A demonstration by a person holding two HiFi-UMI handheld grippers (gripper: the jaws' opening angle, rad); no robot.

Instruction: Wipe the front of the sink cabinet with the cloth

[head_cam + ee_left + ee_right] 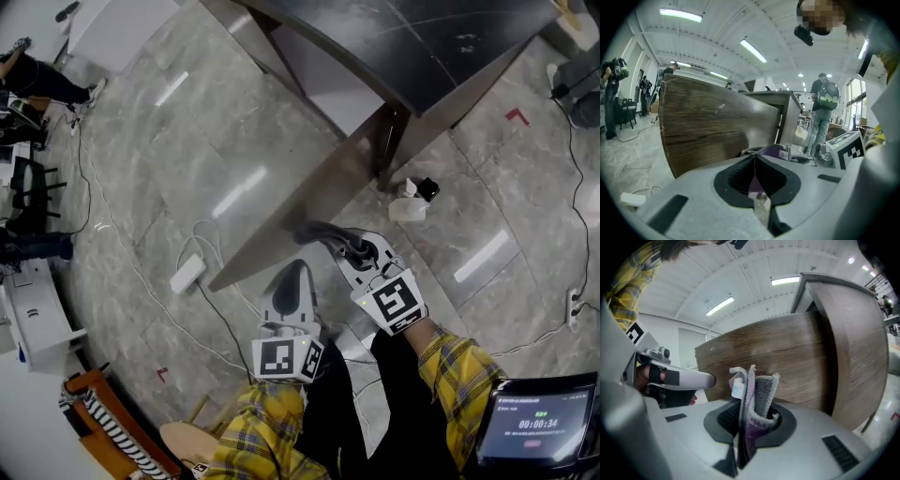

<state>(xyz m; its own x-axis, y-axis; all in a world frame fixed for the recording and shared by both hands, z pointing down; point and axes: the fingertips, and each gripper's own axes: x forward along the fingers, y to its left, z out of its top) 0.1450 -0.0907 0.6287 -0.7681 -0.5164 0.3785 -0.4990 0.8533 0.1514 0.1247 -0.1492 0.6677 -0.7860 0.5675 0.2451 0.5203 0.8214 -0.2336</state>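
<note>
- Jaws of the right tool [748, 425] are clenched on the cloth [752, 394], which stands up out of them in a bunched fold.
- Cloth is grey and fuzzy with a purple side and a small white tag [737, 389] near its top edge.
- Left tool [754, 161] has its jaws pressed together, gripping nothing, and sits just beside the right one.
- Front of the sink cabinet [787, 352], a brown wood-grain panel under a dark top [422, 47], lies straight ahead of the cloth. It is close, but I cannot tell whether they touch.
- Right tool is the nearer. The panel's long axis runs sideways, so the wipe probably calls for pressing forward, then sweeping along it.
</note>
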